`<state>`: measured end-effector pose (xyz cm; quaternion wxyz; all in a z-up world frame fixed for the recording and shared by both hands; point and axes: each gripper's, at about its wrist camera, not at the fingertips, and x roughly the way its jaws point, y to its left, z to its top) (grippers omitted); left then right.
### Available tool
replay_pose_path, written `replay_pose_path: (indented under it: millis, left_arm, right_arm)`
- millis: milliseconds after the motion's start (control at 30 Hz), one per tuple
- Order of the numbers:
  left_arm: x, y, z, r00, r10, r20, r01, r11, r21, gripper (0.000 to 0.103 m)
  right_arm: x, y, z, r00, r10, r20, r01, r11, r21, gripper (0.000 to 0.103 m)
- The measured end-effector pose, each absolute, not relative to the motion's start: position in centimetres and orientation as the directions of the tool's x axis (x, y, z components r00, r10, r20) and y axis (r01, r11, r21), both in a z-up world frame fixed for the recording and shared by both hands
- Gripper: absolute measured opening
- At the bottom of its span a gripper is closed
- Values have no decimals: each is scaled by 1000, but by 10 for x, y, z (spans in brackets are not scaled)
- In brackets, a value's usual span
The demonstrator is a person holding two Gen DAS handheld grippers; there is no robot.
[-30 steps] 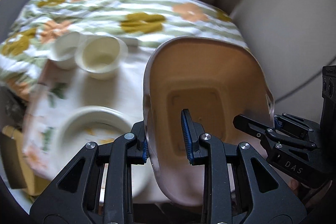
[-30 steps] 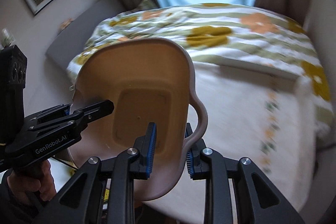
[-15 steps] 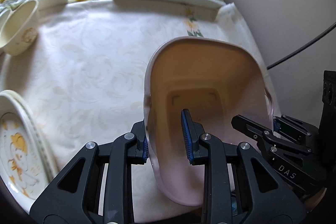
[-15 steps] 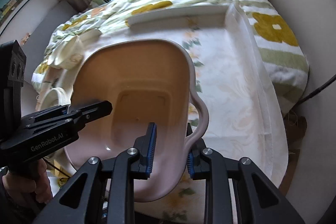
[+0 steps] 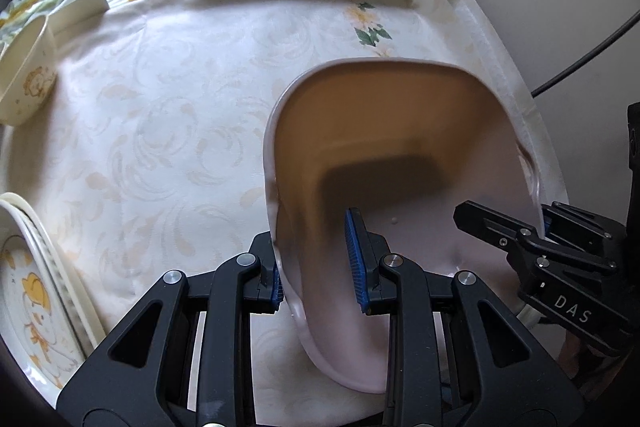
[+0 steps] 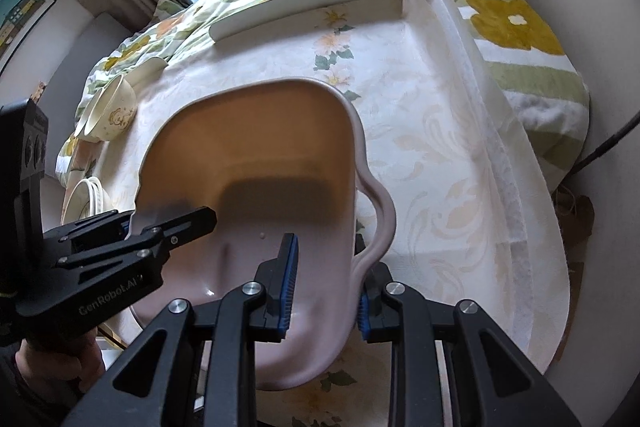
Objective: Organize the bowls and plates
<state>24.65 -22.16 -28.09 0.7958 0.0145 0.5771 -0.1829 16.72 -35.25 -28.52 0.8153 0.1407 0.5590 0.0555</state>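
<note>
Both sets of jaws grasp one pinkish plastic basin (image 5: pixel 400 147): the left gripper (image 5: pixel 318 267) clamps its left wall, the right gripper (image 6: pixel 324 283) clamps its right wall beside the handle. Between them the basin hangs tilted over a cream tablecloth (image 5: pixel 168 131). Left of the left jaws sit stacked plates (image 5: pixel 32 291); farther ahead on that side, a cream bowl (image 5: pixel 28 83) lies tipped

- "DAS" stands in white on the right gripper (image 5: pixel 544 227), seen from the left wrist.
- "GenRobot.AI" stands on the left gripper (image 6: pixel 132 223), seen from the right wrist.
</note>
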Motion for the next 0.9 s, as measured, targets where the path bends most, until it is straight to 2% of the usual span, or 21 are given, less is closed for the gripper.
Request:
replay_pose_path:
  millis: [133,167,233,600,667,700,733,800,900]
  left_arm:
    - [253,-226,-290,245,-230,-942,313,938,-148,24]
    - [252,-225,-291,240,-227,-944,314,938,-146,24]
    - [252,-226,-292,244,-226,-943,321,936,-141,24]
    - [253,-231,-293,236,-230,-944,352,926,-137,25]
    - [254,-232,-293,228,-243,-943,361,921,-150,31]
    - [254,-233,-293,224,-250,-942,363,919,-157,43]
    - [254,-234,-293,219,-258,-941,365,916,-167,69]
    - [252,-234,-291,244,-248,-938,358,921,-151,90]
    - [250,-230,-289,254,-252,-934,351,923,-154,90]
  right_arm:
    - [169,-357,-288,367,260,-893,118,939,323,26]
    - [169,-358,-290,367,270,-890,130,933,336,39]
    - [168,-362,-291,378,287,-880,158,917,367,57]
    - [160,-377,-291,416,312,-854,237,870,433,57]
    - [159,-377,-290,419,310,-853,238,869,433,57]
    - [158,-377,-290,421,311,-852,238,868,435,57]
    - [157,-377,-289,422,313,-851,238,867,438,57]
    - [156,-377,-289,428,316,-847,245,861,445,57]
    - [154,-377,-286,441,314,-841,248,857,451,57]
